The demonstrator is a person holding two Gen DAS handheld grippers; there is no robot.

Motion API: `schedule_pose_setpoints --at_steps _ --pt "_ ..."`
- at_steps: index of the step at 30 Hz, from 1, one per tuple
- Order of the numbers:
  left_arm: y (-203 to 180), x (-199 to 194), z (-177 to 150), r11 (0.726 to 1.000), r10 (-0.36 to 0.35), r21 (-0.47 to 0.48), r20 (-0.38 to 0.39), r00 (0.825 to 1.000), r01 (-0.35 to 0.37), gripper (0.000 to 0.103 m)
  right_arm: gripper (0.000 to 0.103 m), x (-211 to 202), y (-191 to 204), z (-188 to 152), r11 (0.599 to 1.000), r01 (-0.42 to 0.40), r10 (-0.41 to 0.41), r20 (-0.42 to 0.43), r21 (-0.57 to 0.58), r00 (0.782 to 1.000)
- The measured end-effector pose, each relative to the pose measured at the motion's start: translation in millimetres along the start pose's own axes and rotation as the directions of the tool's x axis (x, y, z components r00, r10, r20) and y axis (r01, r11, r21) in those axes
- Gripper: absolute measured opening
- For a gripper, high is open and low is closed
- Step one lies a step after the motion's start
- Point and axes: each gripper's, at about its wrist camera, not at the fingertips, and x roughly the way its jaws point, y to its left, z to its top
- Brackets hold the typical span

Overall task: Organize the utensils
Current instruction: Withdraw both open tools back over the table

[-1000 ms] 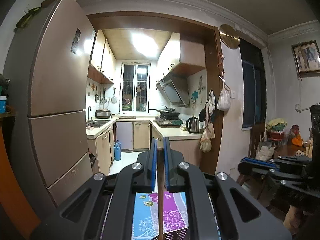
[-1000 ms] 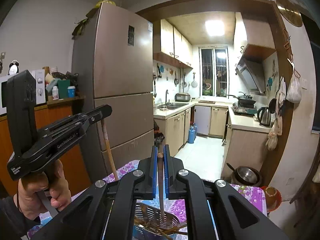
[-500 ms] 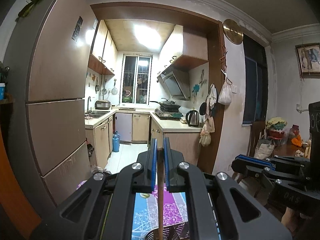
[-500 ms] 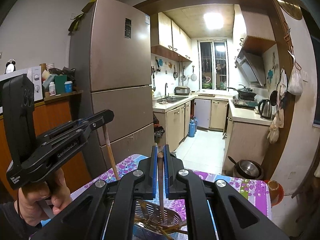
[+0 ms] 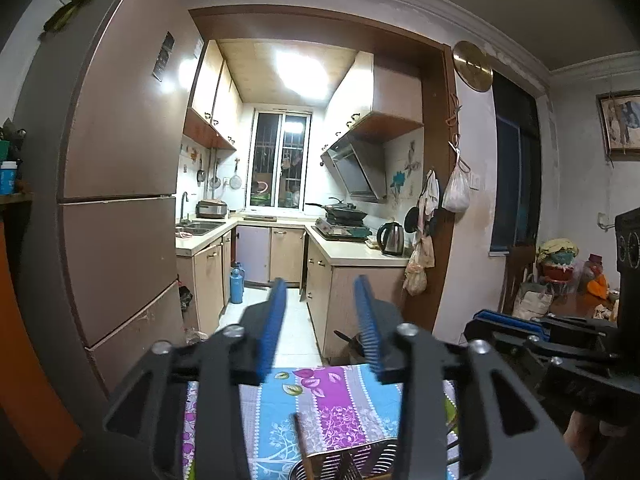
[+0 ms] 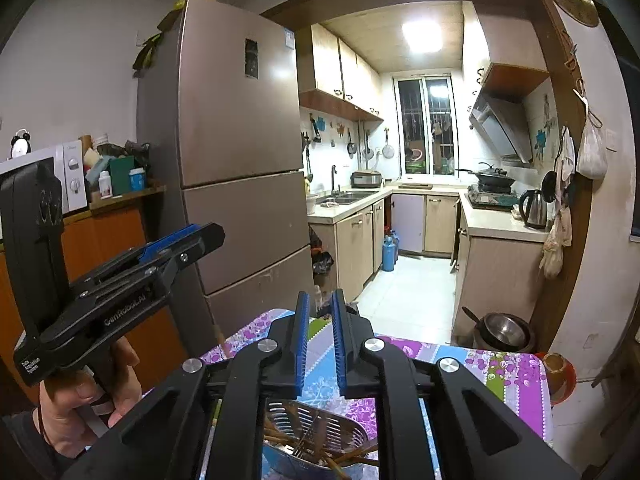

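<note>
Beyond the table, a tall brown fridge (image 6: 240, 160) beside the kitchen doorway. Nearer than that, spread with a floral cloth of purple, blue and white, the table (image 6: 500, 364) itself, taken here as the landmark. Standing on the table at its near edge, directly under both claws, a perforated metal basket (image 6: 340, 432) holding the utensils. Inside the basket, leaning every way, a bundle of brown wooden chopsticks (image 6: 276, 436) together with some metal pieces too tangled to name. Sticking up from the basket in the left wrist view, one wooden chopstick (image 5: 301, 436), tilted, free of any grip. Above the table on its left side, the left gripper (image 5: 320, 312), blue-lined jaws spread wide with nothing between them. Above the table over the basket, the right gripper (image 6: 319, 332), jaws parted by a narrower gap, likewise gripping nothing.
</note>
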Motion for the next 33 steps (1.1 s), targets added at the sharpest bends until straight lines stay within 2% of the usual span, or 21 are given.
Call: schedule_pose_setpoints --at_steps 6,9,11,13,16,17,21,23,24,26,28,30,33 --pt "1 -18 7 1.000 0.002 -0.008 0.029 1.000 -0.002 0.045 0.013 -27 10 10 1.000 -0.003 0.004 0.054 -0.020 0.999" --pt "-1 -44 11 1.000 -0.001 0.014 0.053 0.999 0.000 0.050 0.014 -53 17 10 0.999 -0.007 0.010 0.092 -0.033 0.996" --pt "-2 -74 10 0.999 0.007 0.048 0.078 0.997 -0.010 0.056 0.021 -77 21 6 0.999 -0.016 0.019 0.119 -0.029 0.993" --pt "-1 -106 3 0.996 0.024 0.085 0.098 0.995 -0.032 0.065 0.031 -110 29 -8 1.000 -0.016 0.020 0.152 -0.026 0.988" --pt "7 -158 -22 0.987 0.053 0.143 0.122 0.991 -0.070 0.073 0.037 -159 42 -47 1.000 -0.013 0.017 0.177 -0.026 0.984" --pt "11 -180 -38 0.982 0.071 0.169 0.115 0.991 -0.089 0.074 0.037 -177 49 -70 1.000 -0.008 0.013 0.178 -0.025 0.984" --pt "23 -230 -102 0.972 0.084 0.216 0.031 0.996 -0.089 0.074 0.037 -217 76 -155 0.999 0.038 -0.032 0.133 -0.038 0.991" --pt "27 -244 -139 0.965 0.101 0.246 -0.029 0.994 -0.091 0.074 0.037 -225 86 -192 0.998 0.048 -0.044 0.097 -0.036 0.994" --pt "28 -247 -152 0.964 0.107 0.250 -0.057 0.993 -0.090 0.074 0.037 -232 90 -221 0.998 0.064 -0.063 0.063 -0.005 0.996" --pt "37 -253 -185 0.974 0.108 0.212 -0.144 0.984 -0.076 0.074 0.037 -236 89 -256 0.995 0.067 -0.068 0.007 0.067 0.998" --pt "44 -253 -218 0.977 0.136 0.192 -0.215 0.967 -0.094 0.074 0.037 -237 91 -299 0.983 0.079 -0.068 -0.071 0.168 0.995" --pt "48 -251 -244 0.983 0.136 0.160 -0.284 0.949 -0.093 0.074 0.036 -231 101 -336 0.973 0.100 -0.070 -0.147 0.207 0.987" --pt "44 -255 -268 0.983 0.138 0.160 -0.305 0.942 -0.092 0.074 0.036 -230 127 -368 0.972 0.111 -0.073 -0.181 0.207 0.981"
